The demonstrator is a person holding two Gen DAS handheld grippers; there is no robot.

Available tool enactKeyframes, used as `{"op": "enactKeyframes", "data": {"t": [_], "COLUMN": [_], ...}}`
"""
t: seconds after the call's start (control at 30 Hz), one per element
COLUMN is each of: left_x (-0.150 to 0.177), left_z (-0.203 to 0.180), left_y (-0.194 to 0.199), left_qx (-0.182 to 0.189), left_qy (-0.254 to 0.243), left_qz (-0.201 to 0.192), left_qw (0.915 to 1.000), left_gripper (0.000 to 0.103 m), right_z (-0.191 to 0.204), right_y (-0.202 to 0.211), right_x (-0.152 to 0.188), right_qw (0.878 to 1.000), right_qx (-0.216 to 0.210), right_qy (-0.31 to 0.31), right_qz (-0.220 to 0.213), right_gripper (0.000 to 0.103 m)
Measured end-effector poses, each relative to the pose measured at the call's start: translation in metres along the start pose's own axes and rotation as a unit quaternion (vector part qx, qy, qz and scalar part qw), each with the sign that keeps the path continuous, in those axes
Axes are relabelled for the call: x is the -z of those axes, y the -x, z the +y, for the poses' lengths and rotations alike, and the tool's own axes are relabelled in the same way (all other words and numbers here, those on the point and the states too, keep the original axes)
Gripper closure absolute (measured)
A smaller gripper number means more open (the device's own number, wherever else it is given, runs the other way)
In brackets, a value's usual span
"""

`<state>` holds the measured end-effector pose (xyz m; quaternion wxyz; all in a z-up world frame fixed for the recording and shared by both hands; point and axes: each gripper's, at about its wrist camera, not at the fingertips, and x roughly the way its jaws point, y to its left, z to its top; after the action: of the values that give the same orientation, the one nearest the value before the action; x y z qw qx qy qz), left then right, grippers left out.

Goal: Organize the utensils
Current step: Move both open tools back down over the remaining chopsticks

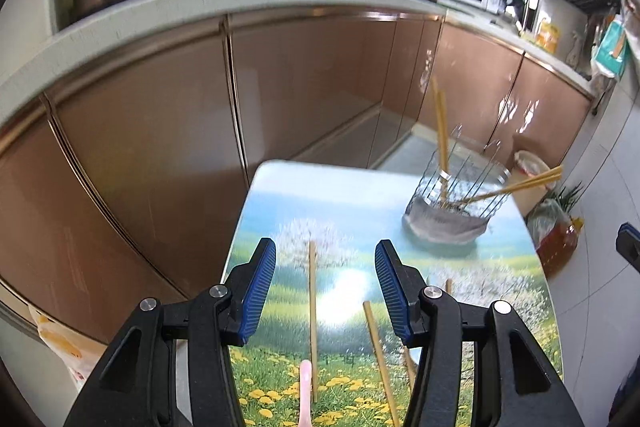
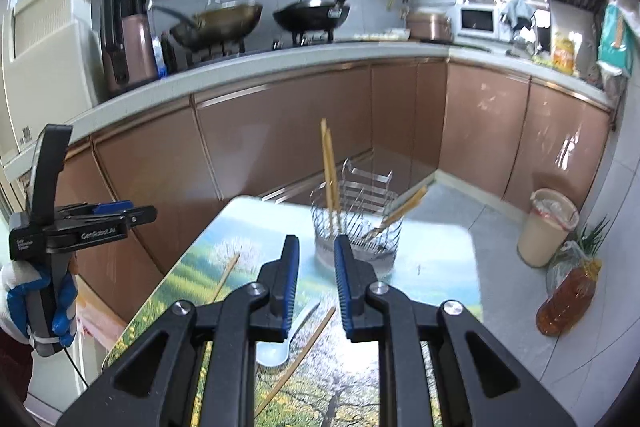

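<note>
A: Where are the utensils found?

B: Loose chopsticks are seen flat on the table [image 1: 280,187]. One chopstick [image 1: 312,319] lies straight ahead of the left gripper [image 1: 325,291], between its blue pads in view and below them. Its long axis runs along the line the gripper points, tip away. A second chopstick [image 1: 380,359] is laid slightly aslant, just beside the right-hand pad. Part of a pink handle [image 1: 305,395] is glimpsed at the near edge; what it belongs to cannot be told.

A: And the holder?

B: The wire holder [image 1: 456,199] is set at the far right of the table, well apart from the loose ones. Chopsticks are already stood in it, two upright, others leaning out to the right.

A: How are the grippers held?

B: The left is held apart, nothing gripped. The right gripper [image 2: 316,279] is parted narrowly, with nothing between the pads. A white spoon [image 2: 280,343] and a slanted chopstick [image 2: 300,355] are seen beneath it.

A: Which hand is nearer?

B: For the straight chopstick, the left is judged nearer. Since the stick is aligned with the pointing line, a grasp across its width is favoured. The spoon is better reached by the right
</note>
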<state>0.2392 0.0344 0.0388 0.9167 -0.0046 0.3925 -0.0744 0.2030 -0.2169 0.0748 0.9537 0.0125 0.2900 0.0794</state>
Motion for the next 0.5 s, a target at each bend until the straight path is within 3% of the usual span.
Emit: {"op": "enactKeyframes", "data": {"t": [0.5], "left_x": [0.012], "left_z": [0.019], "left_y": [-0.077], "left_qx": [-0.008], "left_qy": [0.010], "left_qz": [0.078], "left_qw": [0.9969], "left_gripper": [0.052], "right_z": [0.007], "right_y": [-0.084], "right_x": [0.023], "right_qw": [0.995], "right_qx": [-0.025], "right_qy": [0.000], "right_qz": [0.092], "right_gripper": [0.086]}}
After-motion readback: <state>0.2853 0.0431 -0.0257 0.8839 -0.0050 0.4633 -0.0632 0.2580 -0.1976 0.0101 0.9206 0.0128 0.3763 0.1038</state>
